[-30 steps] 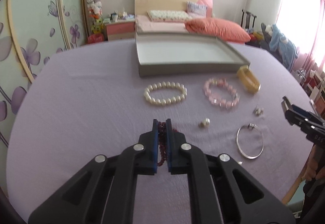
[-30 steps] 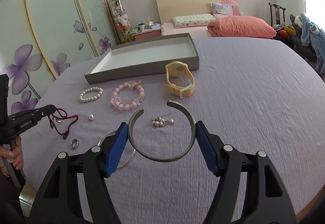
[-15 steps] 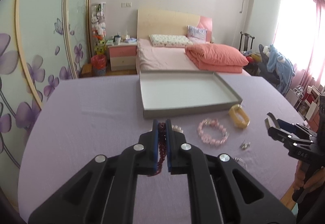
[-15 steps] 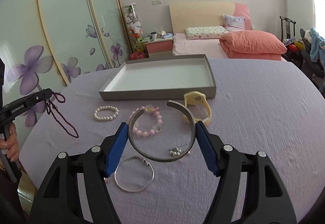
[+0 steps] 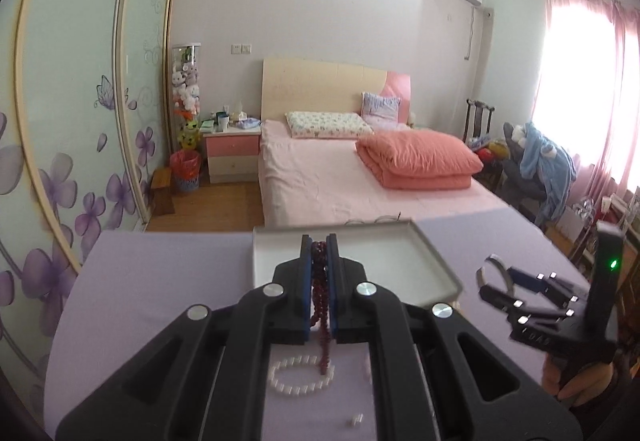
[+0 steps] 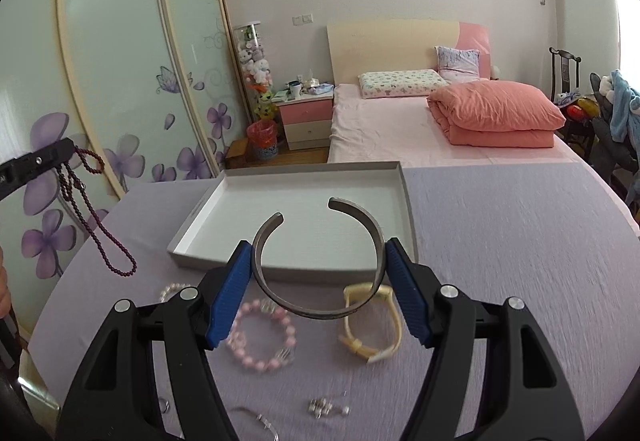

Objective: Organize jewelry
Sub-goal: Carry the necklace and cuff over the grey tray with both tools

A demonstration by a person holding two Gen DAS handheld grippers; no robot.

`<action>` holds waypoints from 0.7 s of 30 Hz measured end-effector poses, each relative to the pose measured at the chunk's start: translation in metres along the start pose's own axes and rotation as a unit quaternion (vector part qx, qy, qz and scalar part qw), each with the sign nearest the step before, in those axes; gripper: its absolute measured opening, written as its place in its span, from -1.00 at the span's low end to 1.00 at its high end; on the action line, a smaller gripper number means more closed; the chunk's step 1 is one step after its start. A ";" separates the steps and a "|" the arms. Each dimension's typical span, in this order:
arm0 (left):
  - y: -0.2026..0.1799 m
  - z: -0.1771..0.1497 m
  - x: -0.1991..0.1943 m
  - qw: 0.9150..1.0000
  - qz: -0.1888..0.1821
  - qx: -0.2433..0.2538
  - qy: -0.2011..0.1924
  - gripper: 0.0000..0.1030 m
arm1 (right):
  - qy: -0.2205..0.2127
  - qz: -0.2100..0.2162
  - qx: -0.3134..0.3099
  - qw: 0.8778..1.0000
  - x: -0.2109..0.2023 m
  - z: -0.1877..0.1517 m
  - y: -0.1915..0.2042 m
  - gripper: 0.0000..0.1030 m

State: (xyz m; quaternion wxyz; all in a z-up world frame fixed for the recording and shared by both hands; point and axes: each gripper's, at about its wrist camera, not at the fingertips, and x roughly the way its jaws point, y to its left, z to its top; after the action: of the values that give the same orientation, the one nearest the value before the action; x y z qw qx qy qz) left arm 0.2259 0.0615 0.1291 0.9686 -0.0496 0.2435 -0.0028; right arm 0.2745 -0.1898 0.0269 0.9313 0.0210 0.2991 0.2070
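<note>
Left wrist view: the left gripper [image 5: 319,261] is pressed together on a dark red bead necklace [image 5: 319,293], lifted in front of the grey tray [image 5: 436,261]. The strand's long axis runs up and down, its loop dangling below the blue pads over a white pearl bracelet [image 5: 300,377] that lies on the lilac tablecloth [image 5: 160,281] nearer than the tray. To the tray's right the right gripper [image 5: 496,283] shows side-on, blurred.

Right wrist view: the right gripper [image 6: 318,277] pinches a silver open cuff bangle [image 6: 318,261] by its two sides, held nearly flat, its gap pointing toward the tray [image 6: 404,201]. Nearer than the tray lie a pink bead bracelet [image 6: 260,337] and a yellow watch [image 6: 372,325]. Left of the tray the necklace [image 6: 96,217] hangs from the left gripper [image 6: 60,153]
</note>
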 end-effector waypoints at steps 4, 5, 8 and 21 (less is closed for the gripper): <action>-0.004 0.019 0.034 1.000 0.009 0.003 0.000 -0.87 | 0.011 -0.009 0.003 1.000 0.031 0.020 -0.006 0.33; -0.004 0.022 0.044 1.000 0.011 0.002 0.005 -0.87 | 0.017 -0.013 0.002 1.000 0.041 0.026 -0.007 0.33; -0.003 0.026 0.076 1.000 0.008 -0.010 0.022 -0.87 | 0.037 -0.018 -0.005 0.999 0.069 0.037 -0.008 0.33; 0.014 0.019 0.189 0.996 0.016 -0.035 0.079 -0.87 | 0.165 -0.065 0.015 0.984 0.188 0.047 -0.022 0.33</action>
State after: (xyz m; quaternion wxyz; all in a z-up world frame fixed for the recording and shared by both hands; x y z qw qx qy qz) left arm 0.4011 0.0712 0.0556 0.9440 -0.0789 0.3200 0.0177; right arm 0.4476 -0.1313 -0.0407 0.8803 -0.0185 0.4522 0.1420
